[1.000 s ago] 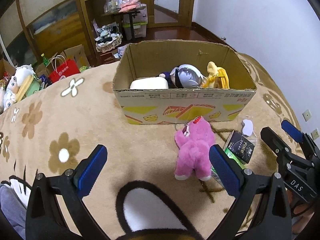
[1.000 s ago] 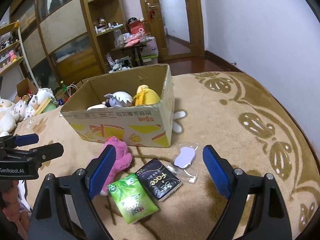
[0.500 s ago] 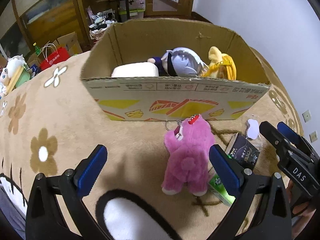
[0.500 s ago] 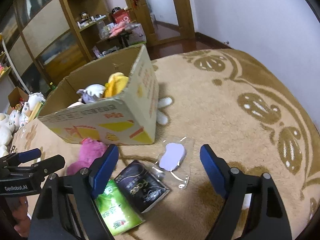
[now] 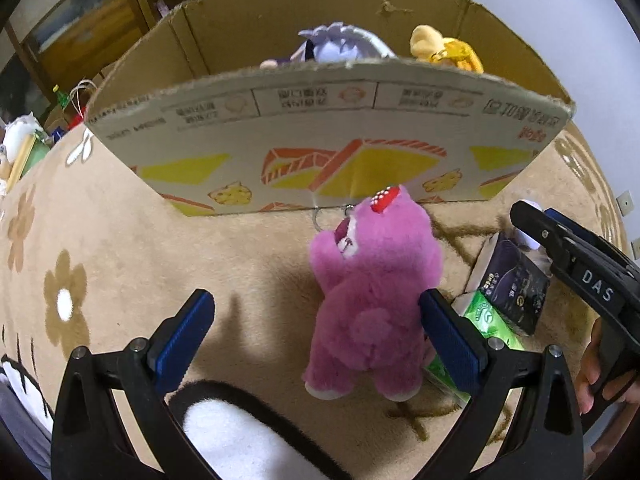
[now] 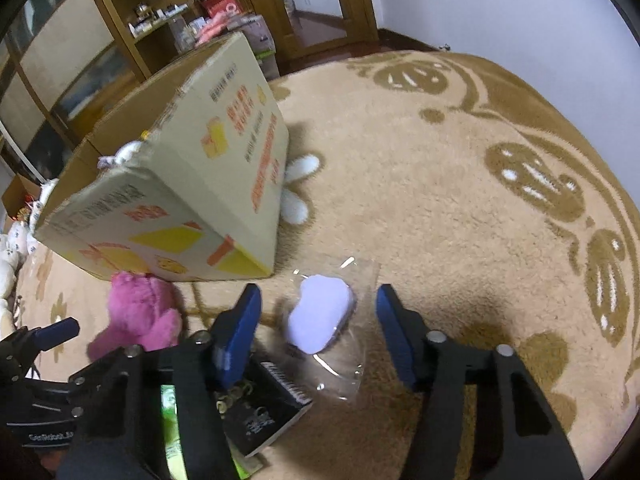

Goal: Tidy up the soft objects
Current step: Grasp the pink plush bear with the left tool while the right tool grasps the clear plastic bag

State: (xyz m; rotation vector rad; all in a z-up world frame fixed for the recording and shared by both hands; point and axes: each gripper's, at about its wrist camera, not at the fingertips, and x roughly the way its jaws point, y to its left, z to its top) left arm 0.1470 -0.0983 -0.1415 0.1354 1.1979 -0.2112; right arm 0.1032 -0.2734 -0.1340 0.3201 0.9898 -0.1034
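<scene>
Both have dropped toward the rug: the left gripper (image 5: 316, 332), wide apart, nears the pink plush bear (image 5: 374, 300); the right gripper (image 6: 318, 320) has just been closing around the bagged lilac pad (image 6: 320, 314), not yet pinching.

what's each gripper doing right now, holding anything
Left gripper: open, empty, pink plush by its right finger.
Right gripper: open, jaws just been closing around the bagged purple pad, not gripping it yet.
</scene>
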